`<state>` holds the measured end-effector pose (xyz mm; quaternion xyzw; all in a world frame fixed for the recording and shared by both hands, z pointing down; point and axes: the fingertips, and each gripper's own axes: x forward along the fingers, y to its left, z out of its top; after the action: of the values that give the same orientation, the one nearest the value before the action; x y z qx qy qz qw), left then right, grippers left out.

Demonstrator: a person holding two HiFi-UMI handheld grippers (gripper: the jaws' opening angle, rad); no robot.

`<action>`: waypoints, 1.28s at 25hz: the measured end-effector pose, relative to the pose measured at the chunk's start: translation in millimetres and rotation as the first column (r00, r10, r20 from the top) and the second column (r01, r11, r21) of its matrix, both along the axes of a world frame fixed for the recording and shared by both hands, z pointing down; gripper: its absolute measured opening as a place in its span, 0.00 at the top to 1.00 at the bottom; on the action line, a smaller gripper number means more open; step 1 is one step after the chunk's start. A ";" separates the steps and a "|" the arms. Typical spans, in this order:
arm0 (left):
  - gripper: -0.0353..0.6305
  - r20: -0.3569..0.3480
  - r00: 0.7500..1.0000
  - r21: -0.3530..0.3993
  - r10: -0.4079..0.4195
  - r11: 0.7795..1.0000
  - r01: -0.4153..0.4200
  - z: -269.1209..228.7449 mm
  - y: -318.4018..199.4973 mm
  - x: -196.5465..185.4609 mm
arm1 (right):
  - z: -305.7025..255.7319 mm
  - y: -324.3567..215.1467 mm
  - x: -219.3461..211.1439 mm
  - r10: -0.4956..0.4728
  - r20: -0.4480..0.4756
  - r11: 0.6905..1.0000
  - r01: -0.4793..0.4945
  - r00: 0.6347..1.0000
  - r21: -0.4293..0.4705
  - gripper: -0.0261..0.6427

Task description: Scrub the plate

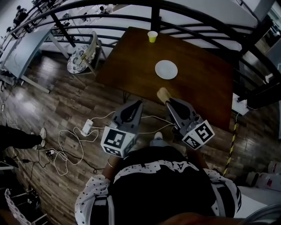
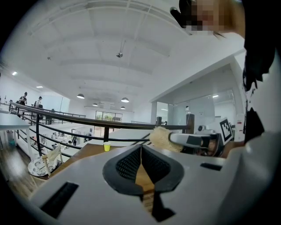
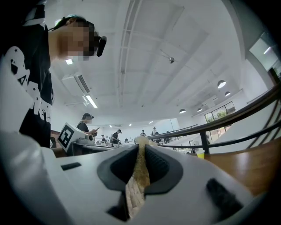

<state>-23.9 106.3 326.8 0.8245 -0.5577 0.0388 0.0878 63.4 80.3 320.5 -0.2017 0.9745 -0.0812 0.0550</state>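
A white plate (image 1: 166, 69) lies on the dark wooden table (image 1: 202, 83), well ahead of both grippers. My right gripper (image 1: 167, 100) is held over the table's near edge, shut on a tan sponge (image 1: 163, 94) that sticks out past its tips. In the right gripper view the sponge (image 3: 141, 169) is squeezed between the jaws of that gripper (image 3: 141, 154). My left gripper (image 1: 139, 103) hangs beside it over the floor, short of the table. Its jaws (image 2: 141, 151) are shut with nothing in them. From the left gripper view the sponge (image 2: 161, 138) shows at the right.
A yellow cup (image 1: 152, 36) stands at the table's far end. A chair (image 1: 86, 54) with a patterned cushion is off the table's left side. Cables and a power strip (image 1: 87, 128) lie on the wooden floor. A black railing (image 1: 153, 13) runs behind the table.
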 end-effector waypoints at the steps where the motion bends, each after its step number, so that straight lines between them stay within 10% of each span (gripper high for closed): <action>1: 0.92 0.002 1.000 -0.002 0.002 1.000 -0.002 0.2 -3.7 4.3 | 0.6 -3.7 3.8 0.000 0.001 1.000 0.000 1.000 -0.002 0.89; 32: 0.92 0.039 0.993 0.032 -0.110 0.994 0.108 -1.6 -104.4 51.4 | 0.0 -110.2 44.7 -0.122 0.018 0.992 0.121 0.992 0.043 0.89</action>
<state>27.5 1.9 325.2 0.7931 -0.6041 0.0425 0.0659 108.1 -29.9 320.5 -0.1397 0.9859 -0.0659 0.0642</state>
